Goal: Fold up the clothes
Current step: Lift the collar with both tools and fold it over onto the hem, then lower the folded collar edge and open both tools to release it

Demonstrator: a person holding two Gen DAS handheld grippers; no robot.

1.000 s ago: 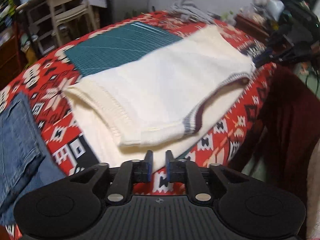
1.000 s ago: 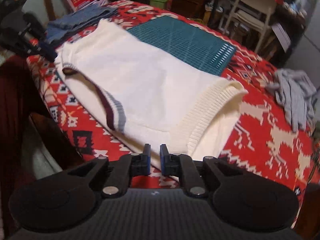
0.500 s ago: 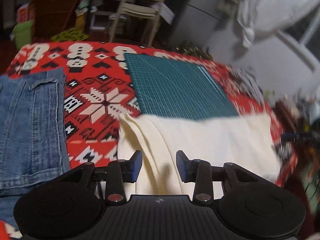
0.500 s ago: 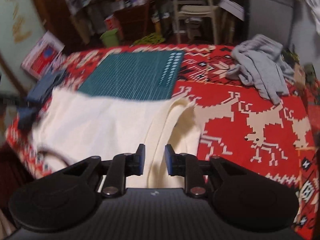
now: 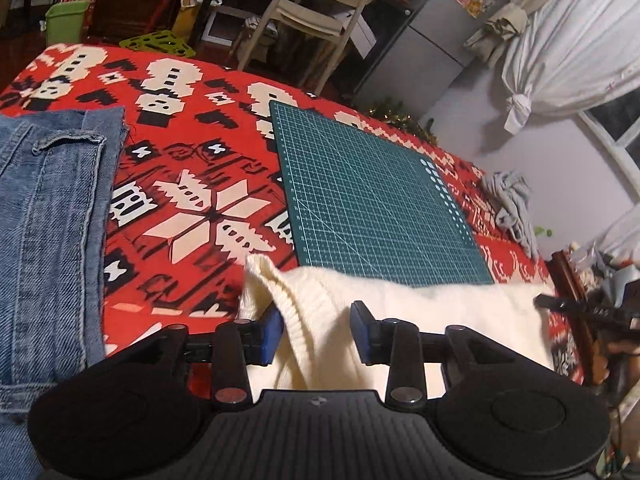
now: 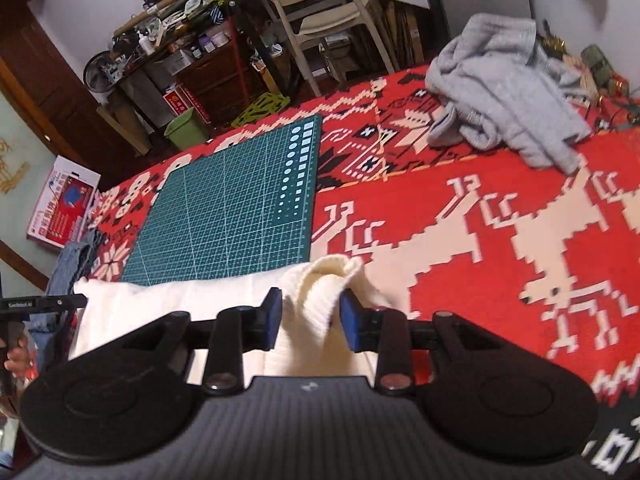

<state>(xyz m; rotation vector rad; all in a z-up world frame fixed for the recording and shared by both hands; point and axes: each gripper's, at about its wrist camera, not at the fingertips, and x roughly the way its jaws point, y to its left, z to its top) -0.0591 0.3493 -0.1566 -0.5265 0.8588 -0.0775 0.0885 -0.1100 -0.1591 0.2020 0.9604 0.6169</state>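
A cream knit sweater (image 5: 440,312) lies along the near edge of the red patterned tablecloth (image 5: 180,120). My left gripper (image 5: 317,330) is at the sweater's left end. Its jaws are closing on a raised bunch of ribbed hem that fills the gap between the blue pads. In the right wrist view the sweater (image 6: 180,300) stretches off to the left. My right gripper (image 6: 311,320) is shut on the ribbed fold at the right end, and the fold humps up just beyond its pads.
Folded blue jeans (image 5: 48,220) lie left of the sweater. A green cutting mat (image 5: 372,208) sits just behind it. A crumpled grey garment (image 6: 504,92) rests at the far right of the table. A pale chair (image 5: 320,4) and cluttered shelves stand beyond the far edge.
Both grippers rolled and swung from the sweater's side edges to its two ends. Their jaws, nearly shut with nothing in them a second ago, now have ribbed fabric bunched between them.
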